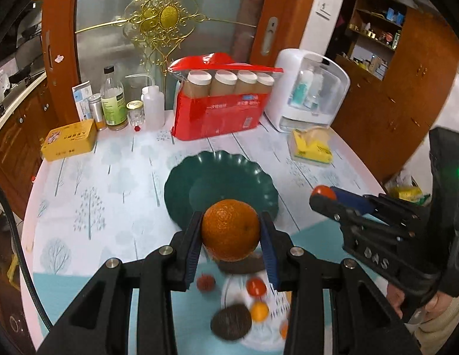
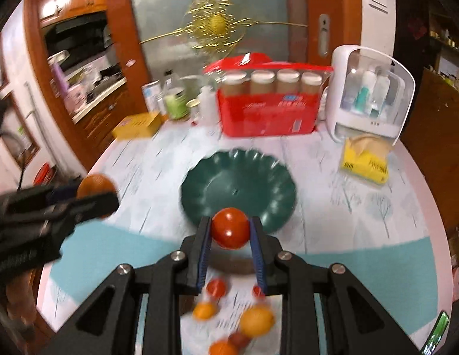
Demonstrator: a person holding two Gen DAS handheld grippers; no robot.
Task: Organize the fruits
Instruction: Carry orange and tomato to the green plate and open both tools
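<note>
Left wrist: left gripper (image 1: 231,230) clamps a dimpled round orange (image 1: 231,229); right gripper (image 2: 230,232) clamps a glossy tomato (image 2: 230,228).

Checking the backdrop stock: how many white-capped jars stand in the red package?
4, side by side in the red package: white-capped jars at. Any behind this row would be hidden.
</note>
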